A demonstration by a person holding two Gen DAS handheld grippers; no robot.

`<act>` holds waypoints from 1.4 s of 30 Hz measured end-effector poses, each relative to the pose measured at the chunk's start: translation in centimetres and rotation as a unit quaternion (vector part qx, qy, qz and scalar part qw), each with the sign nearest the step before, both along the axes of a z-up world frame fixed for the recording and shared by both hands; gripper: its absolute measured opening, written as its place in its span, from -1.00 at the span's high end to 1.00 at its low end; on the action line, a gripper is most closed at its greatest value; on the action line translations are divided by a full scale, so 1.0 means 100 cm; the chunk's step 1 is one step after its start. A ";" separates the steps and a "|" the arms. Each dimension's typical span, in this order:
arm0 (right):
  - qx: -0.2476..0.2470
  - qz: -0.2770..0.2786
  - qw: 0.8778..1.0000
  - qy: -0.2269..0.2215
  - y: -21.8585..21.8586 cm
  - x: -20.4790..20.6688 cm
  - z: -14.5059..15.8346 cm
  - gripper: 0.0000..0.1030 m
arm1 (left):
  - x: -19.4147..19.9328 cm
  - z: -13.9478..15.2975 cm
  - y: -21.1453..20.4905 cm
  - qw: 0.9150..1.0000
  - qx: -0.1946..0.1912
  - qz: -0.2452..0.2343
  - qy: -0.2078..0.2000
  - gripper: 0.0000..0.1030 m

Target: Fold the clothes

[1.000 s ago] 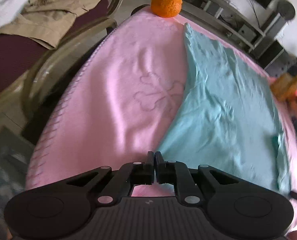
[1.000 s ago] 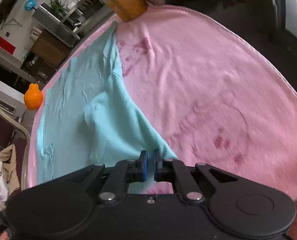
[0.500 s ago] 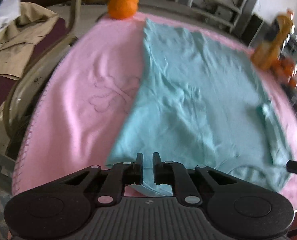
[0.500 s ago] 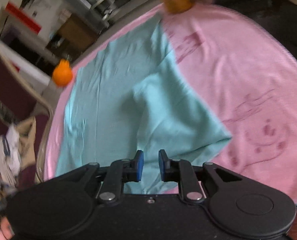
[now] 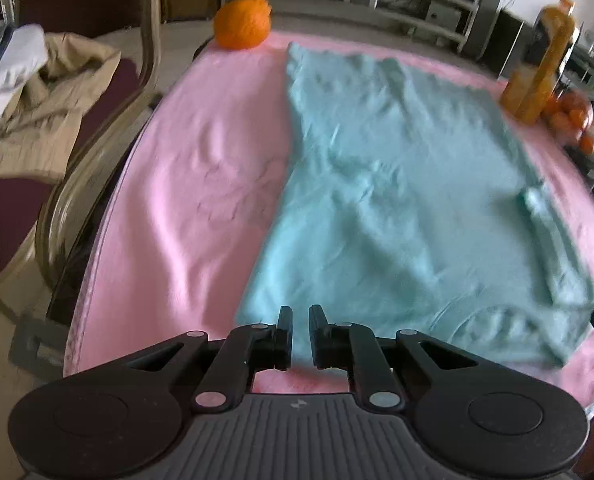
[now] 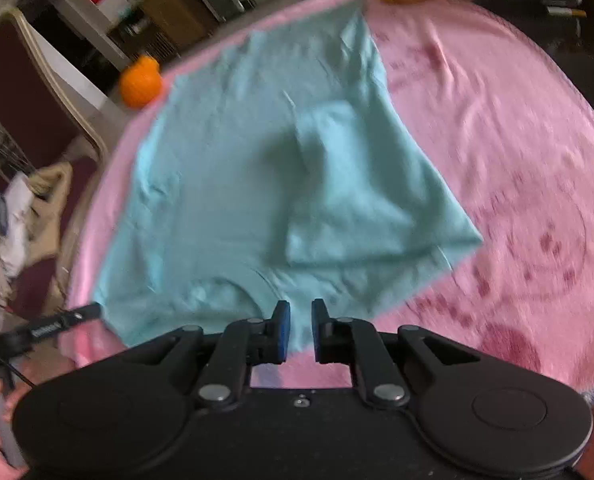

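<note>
A teal T-shirt point(image 5: 397, 200) point(image 6: 257, 168) lies flat on a pink blanket point(image 5: 185, 184) point(image 6: 517, 152), collar toward me. One sleeve point(image 6: 349, 192) is folded inward over the body. My left gripper point(image 5: 300, 320) hovers open over the shirt's near left corner, nothing between its fingers. My right gripper point(image 6: 297, 316) is open above the shirt's near edge beside the collar point(image 6: 217, 292), also holding nothing. The left gripper's tip point(image 6: 69, 320) shows at the shirt's corner in the right wrist view.
An orange point(image 5: 242, 22) point(image 6: 140, 82) sits at the blanket's far edge. A juice bottle point(image 5: 545, 64) and a pile of small oranges point(image 5: 577, 120) stand far right. A chair with heaped clothes point(image 5: 37, 112) is on the left, beyond the table edge.
Both grippers were shut on the shirt's edges a second ago; they have opened and let go. The shirt now lies flat with the sleeve folded in, and both grippers have pulled back.
</note>
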State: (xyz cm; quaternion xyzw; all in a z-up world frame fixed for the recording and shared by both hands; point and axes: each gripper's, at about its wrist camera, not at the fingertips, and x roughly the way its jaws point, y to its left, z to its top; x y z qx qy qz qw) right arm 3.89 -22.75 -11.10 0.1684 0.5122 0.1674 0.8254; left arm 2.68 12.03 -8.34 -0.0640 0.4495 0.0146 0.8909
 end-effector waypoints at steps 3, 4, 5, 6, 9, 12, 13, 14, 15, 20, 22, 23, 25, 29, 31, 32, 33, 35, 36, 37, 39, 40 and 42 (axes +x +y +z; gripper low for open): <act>0.013 -0.003 0.999 -0.040 0.000 0.011 0.032 0.72 | 0.019 0.025 0.004 0.999 -0.009 -0.002 -0.034 0.65; 0.017 -0.005 0.998 -0.054 -0.001 0.017 0.044 0.71 | 0.028 0.034 0.006 0.999 -0.009 0.002 -0.045 0.62; 0.021 -0.008 0.997 -0.068 -0.003 0.023 0.055 0.71 | 0.039 0.042 0.010 0.998 -0.010 0.005 -0.054 0.60; 0.025 -0.011 0.996 -0.082 -0.004 0.030 0.067 0.71 | 0.050 0.049 0.014 0.998 -0.010 0.008 -0.062 0.58; 0.032 -0.029 0.993 -0.112 -0.008 0.064 0.090 0.71 | 0.091 0.064 0.026 0.997 -0.011 0.023 -0.074 0.51; 0.031 -0.057 0.989 -0.130 -0.013 0.110 0.095 0.69 | 0.135 0.066 0.035 0.996 0.002 0.034 -0.079 0.39; 0.031 -0.066 0.988 -0.137 -0.015 0.125 0.096 0.67 | 0.151 0.064 0.038 0.996 0.007 0.038 -0.079 0.38; 0.031 -0.075 0.986 -0.143 -0.016 0.140 0.098 0.65 | 0.167 0.062 0.041 0.996 0.012 0.042 -0.078 0.37; 0.030 -0.084 0.985 -0.149 -0.018 0.155 0.099 0.64 | 0.184 0.057 0.044 0.996 0.011 0.044 -0.074 0.34; 0.024 -0.148 0.978 -0.148 -0.028 0.246 0.065 0.53 | 0.262 0.032 0.062 0.995 0.001 0.075 -0.059 0.20; 0.013 -0.168 0.975 -0.146 -0.029 0.281 0.046 0.53 | 0.291 0.019 0.064 0.995 0.002 0.081 -0.051 0.19; 0.005 -0.171 0.974 -0.146 -0.028 0.295 0.038 0.53 | 0.305 0.013 0.063 0.996 0.005 0.081 -0.045 0.19; -0.016 -0.174 0.975 -0.140 -0.023 0.323 0.021 0.53 | 0.328 0.003 0.060 0.996 0.011 0.077 -0.038 0.19; -0.036 -0.179 0.976 -0.119 -0.015 0.364 -0.005 0.53 | 0.363 -0.012 0.057 0.997 0.003 0.065 -0.031 0.17; -0.053 -0.181 0.976 -0.112 -0.009 0.377 -0.014 0.54 | 0.378 -0.019 0.058 0.998 0.000 0.064 -0.024 0.16; -0.061 -0.181 0.975 -0.109 -0.006 0.383 -0.019 0.53 | 0.384 -0.023 0.058 0.998 0.000 0.065 -0.019 0.16; -0.068 -0.182 0.975 -0.104 -0.004 0.387 -0.022 0.53 | 0.390 -0.026 0.059 0.998 0.002 0.067 -0.017 0.17; -0.073 -0.186 0.975 -0.096 0.000 0.394 -0.031 0.53 | 0.395 -0.028 0.055 0.998 0.015 0.064 -0.024 0.21; -0.074 -0.187 0.975 -0.093 0.002 0.396 -0.035 0.57 | 0.398 -0.028 0.053 0.997 0.021 0.062 -0.027 0.27; -0.075 -0.189 0.975 -0.089 0.003 0.399 -0.039 0.58 | 0.401 -0.029 0.051 0.997 0.027 0.061 -0.030 0.31; -0.084 -0.189 0.974 -0.093 0.008 0.402 -0.043 0.72 | 0.406 -0.031 0.047 0.997 0.039 0.057 -0.037 0.53; -0.090 -0.188 0.973 -0.100 0.012 0.402 -0.043 0.74 | 0.409 -0.030 0.044 0.997 0.045 0.055 -0.038 0.63; -0.093 -0.187 0.972 -0.112 0.014 0.399 -0.036 0.76 | 0.412 -0.029 0.039 0.996 0.056 0.055 -0.038 0.93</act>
